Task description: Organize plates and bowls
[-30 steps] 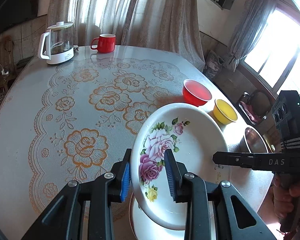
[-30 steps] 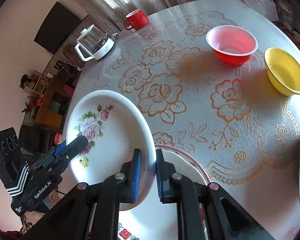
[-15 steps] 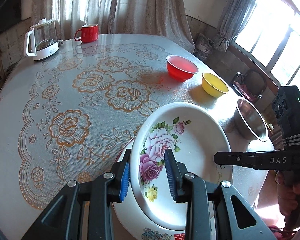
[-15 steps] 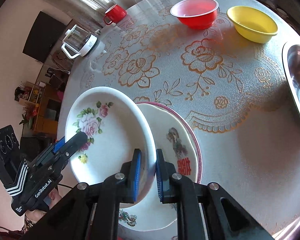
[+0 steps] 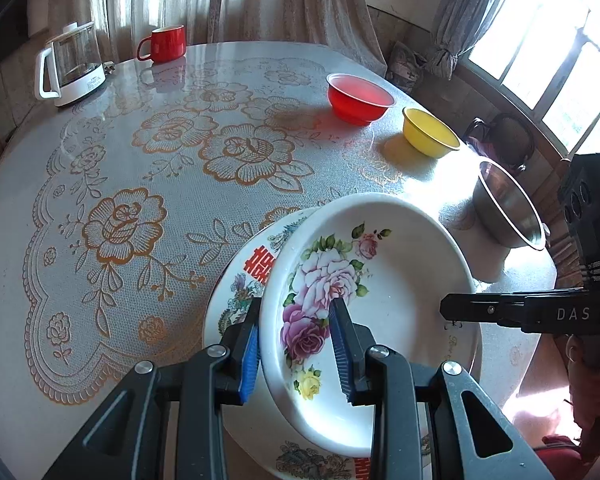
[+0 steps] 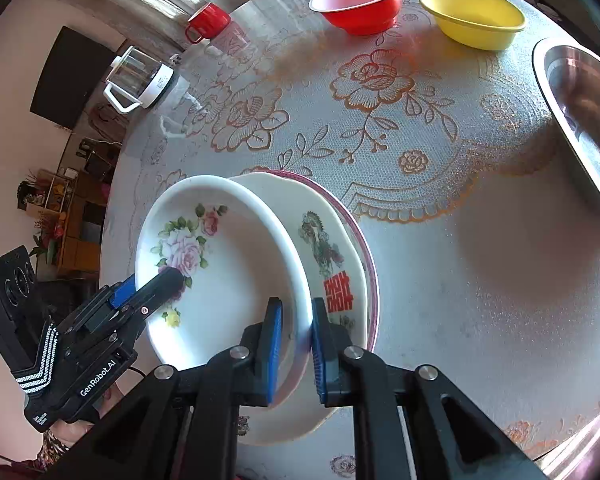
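The round table (image 5: 100,168) fills the left wrist view. At lower centre the rose bowl (image 5: 396,280) tilts over a plate (image 5: 252,264), its rim clamped by the left gripper (image 5: 296,344) and right gripper (image 6: 294,336). A steel bowl (image 5: 508,208) sits right; the red bowl (image 5: 360,98), yellow bowl (image 5: 430,132), kettle (image 5: 72,64) and mug (image 5: 166,42) stand along the top.

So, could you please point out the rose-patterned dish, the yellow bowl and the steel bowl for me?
Rose-patterned dish (image 5: 400,280), left wrist view, bare white inside.
Yellow bowl (image 6: 474,14), right wrist view, inner floor.
Steel bowl (image 5: 508,208), left wrist view, inside wall.
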